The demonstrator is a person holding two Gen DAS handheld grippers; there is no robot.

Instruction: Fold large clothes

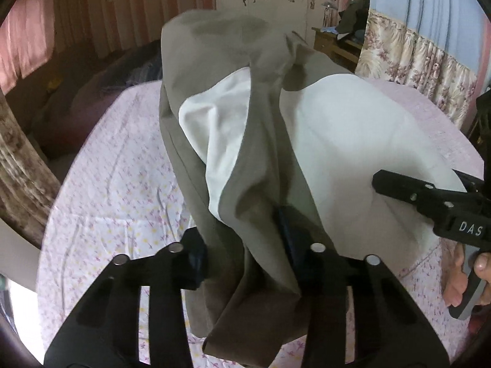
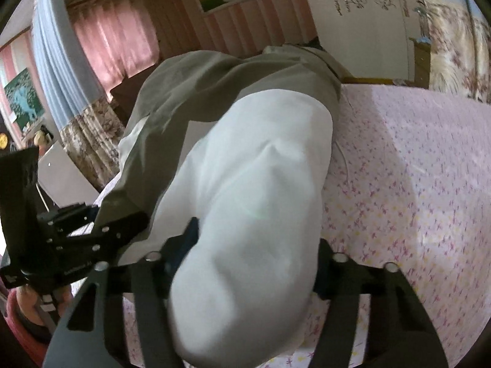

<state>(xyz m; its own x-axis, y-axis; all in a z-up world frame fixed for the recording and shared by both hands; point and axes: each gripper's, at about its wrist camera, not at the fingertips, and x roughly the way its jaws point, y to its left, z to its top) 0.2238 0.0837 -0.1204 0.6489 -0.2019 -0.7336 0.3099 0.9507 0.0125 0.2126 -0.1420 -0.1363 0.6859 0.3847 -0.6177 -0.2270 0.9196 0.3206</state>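
The left gripper [image 1: 245, 260] is clamped on the gray-brown pants [image 1: 214, 46]. The right gripper [image 2: 245, 263] is clamped on their white lining [image 2: 251, 184]. The pants hang over the pink flowered bed [image 1: 116, 184].

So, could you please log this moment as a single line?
left gripper: shut on grey-and-white garment | right gripper: shut on garment's white part | garment: lifted over floral bedsheet

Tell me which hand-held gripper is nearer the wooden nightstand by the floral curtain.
Right, as far as the left view shows. The right hand-held gripper is on the wooden nightstand's side; the left hand-held gripper is further left, holding the olive garment.
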